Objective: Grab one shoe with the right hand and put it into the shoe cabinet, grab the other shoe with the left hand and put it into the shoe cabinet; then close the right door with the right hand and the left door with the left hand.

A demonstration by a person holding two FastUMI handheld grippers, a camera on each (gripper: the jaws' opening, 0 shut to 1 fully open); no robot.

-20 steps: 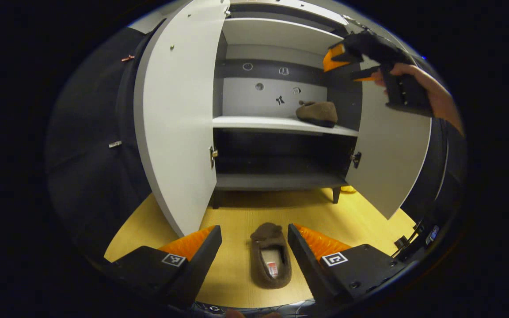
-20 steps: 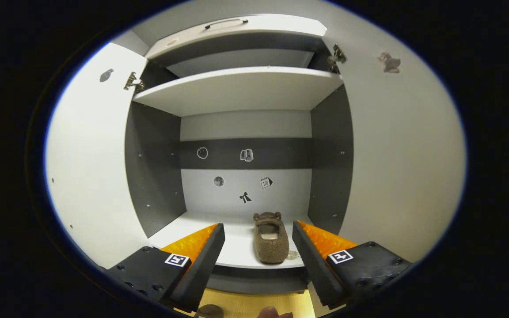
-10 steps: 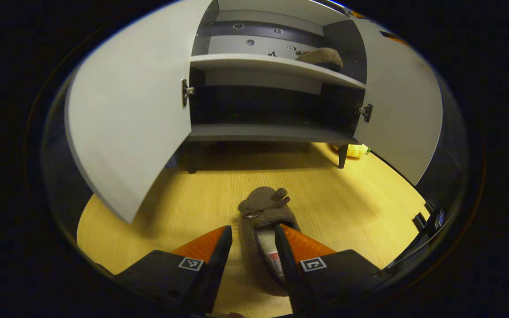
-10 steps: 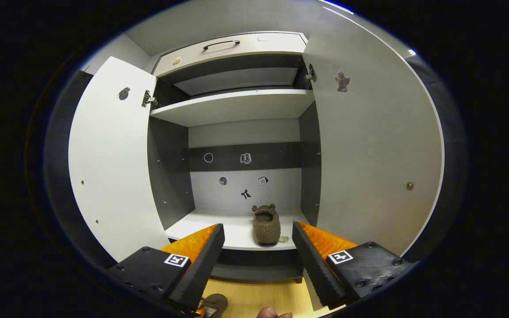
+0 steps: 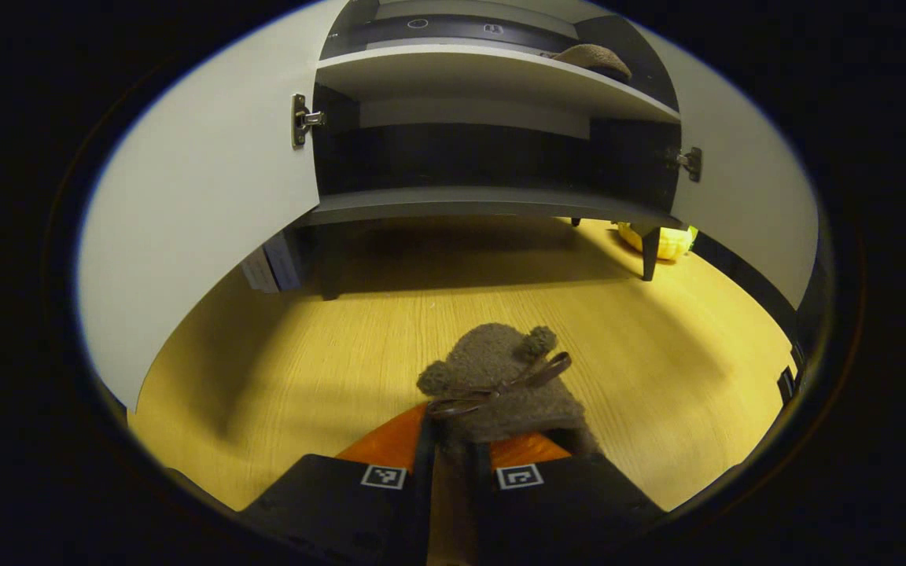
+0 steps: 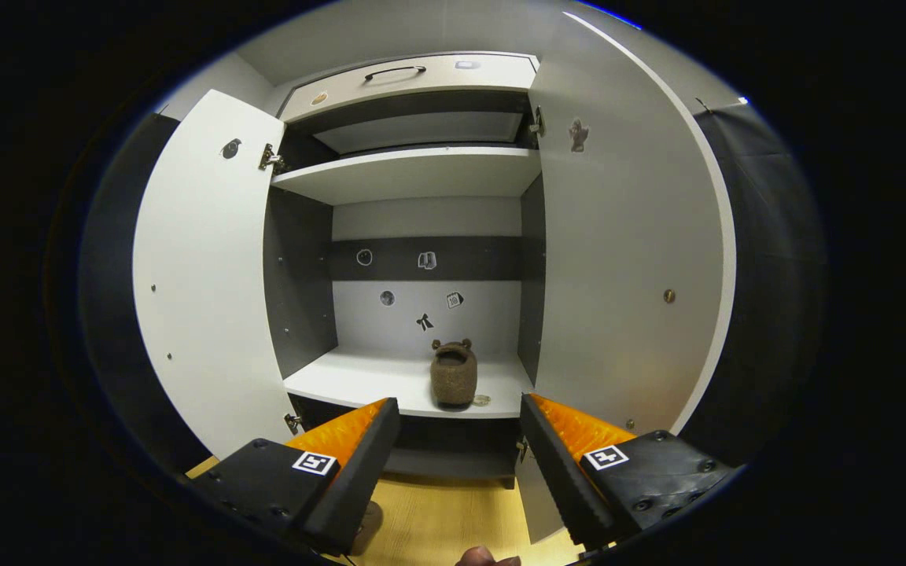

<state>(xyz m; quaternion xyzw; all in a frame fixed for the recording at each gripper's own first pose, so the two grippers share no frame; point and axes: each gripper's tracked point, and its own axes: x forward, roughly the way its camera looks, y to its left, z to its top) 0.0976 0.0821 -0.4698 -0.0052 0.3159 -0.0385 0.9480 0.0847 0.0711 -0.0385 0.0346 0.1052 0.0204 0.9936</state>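
Observation:
A brown fuzzy slipper (image 5: 500, 377) with a small bow lies low over the wooden floor (image 5: 288, 369) in the left gripper view. My left gripper (image 5: 453, 440) is shut on its near edge, the fingers almost together. I cannot tell whether the slipper is off the floor. The second brown slipper (image 6: 453, 376) stands on the middle shelf (image 6: 359, 381) of the open shoe cabinet; in the left gripper view this slipper (image 5: 588, 56) shows at the top. My right gripper (image 6: 457, 464) hangs open in front of the cabinet, apart from that slipper, with nothing between its fingers.
Both cabinet doors stand wide open: left door (image 6: 201, 275), right door (image 6: 626, 267). A drawer with a dark handle (image 6: 394, 72) tops the cabinet. A yellow object (image 5: 661, 240) lies by the cabinet's right leg. A lower shelf (image 5: 484, 204) sits near the floor.
My left gripper dropped to the slipper on the floor and shut on it. My right gripper, still open, drew back from the cabinet, so the shelved slipper looks farther off.

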